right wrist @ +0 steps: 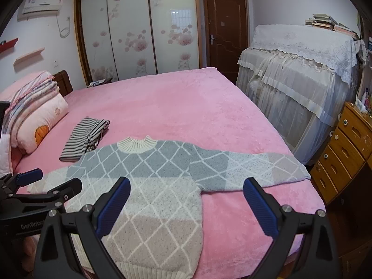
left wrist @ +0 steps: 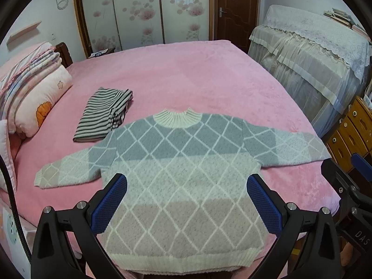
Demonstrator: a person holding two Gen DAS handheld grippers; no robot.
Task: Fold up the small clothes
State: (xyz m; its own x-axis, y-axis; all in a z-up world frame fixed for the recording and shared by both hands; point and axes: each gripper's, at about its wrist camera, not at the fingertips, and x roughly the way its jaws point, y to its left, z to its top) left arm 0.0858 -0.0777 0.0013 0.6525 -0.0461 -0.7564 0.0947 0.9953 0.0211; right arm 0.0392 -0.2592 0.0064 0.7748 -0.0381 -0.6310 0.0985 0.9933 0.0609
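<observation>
Sweater (left wrist: 183,176) flat, centre frame, sleeves spanning left-right | left gripper (left wrist: 186,207) spread over hem | right gripper (right wrist: 186,207) spread, nearer right sleeve (right wrist: 253,165)

A wide bed (left wrist: 197,69) covered by a fuzzy pink blanket fills most of both views. A small knit sweater (left wrist: 183,174) with a white diamond grid over bands of grey-blue, pale cream and beige lies flat near the front edge, sleeves spread out to each side, collar pointing away. Beside its shoulder sits a folded black-and-white striped garment (left wrist: 104,114). Folded quilts and a pillow (left wrist: 34,93) are stacked at the left.
</observation>
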